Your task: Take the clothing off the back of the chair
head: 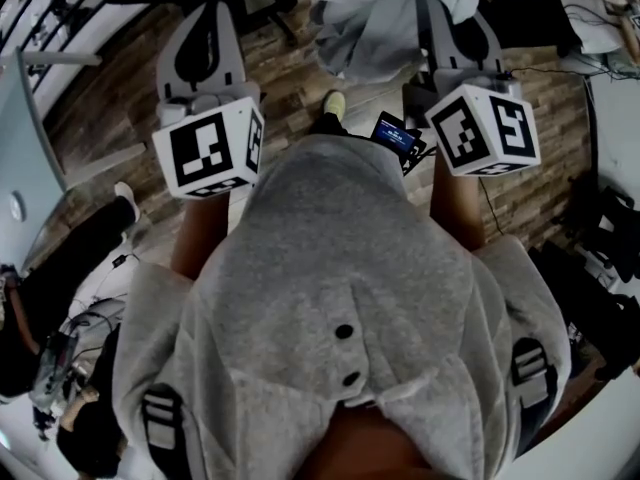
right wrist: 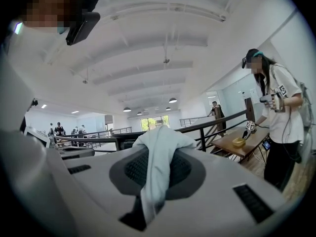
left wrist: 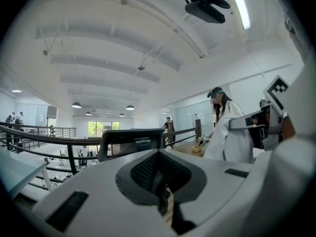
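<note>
The pale, blue-white cloth garment (right wrist: 159,144) is pinched in the closed right claw (right wrist: 154,177), near the black mesh-backed chair (left wrist: 129,143), whose back looks bare. The left claw (left wrist: 160,179) is closed on nothing. Lifting off seems done; carrying the garment clear remains.
</note>
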Demonstrator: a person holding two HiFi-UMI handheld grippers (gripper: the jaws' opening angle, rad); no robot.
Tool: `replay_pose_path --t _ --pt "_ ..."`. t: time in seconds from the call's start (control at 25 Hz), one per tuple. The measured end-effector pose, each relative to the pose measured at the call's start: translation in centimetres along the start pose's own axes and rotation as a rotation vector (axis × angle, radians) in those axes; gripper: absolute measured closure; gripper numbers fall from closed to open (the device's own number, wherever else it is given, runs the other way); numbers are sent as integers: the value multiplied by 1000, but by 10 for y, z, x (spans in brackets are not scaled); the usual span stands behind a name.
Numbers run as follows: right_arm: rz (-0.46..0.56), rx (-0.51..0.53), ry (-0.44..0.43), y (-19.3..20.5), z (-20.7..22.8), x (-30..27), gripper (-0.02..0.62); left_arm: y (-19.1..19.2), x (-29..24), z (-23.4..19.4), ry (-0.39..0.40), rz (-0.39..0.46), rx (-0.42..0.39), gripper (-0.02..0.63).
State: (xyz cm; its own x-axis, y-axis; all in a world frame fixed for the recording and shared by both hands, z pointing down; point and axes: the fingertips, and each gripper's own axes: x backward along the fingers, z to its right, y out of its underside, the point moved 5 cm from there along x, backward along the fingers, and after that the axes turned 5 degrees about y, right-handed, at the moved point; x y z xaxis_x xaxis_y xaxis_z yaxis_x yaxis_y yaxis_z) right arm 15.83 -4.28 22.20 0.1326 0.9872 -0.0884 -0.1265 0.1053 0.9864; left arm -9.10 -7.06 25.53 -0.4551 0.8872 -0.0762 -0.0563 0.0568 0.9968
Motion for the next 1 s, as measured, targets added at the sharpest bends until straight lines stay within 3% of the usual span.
replay_pose_path --t 0.28,0.56,1.0 --pt "-11 8 -34 5 -8 8 538 1 17 5 -18 3 13 594" --pt "-9 30 -64 18 -60 59 538 15 93 -5 -60 -1 31 594" --pt "-35 21 -89 28 -85 112 538 25 146 10 -63 -32 51 594"
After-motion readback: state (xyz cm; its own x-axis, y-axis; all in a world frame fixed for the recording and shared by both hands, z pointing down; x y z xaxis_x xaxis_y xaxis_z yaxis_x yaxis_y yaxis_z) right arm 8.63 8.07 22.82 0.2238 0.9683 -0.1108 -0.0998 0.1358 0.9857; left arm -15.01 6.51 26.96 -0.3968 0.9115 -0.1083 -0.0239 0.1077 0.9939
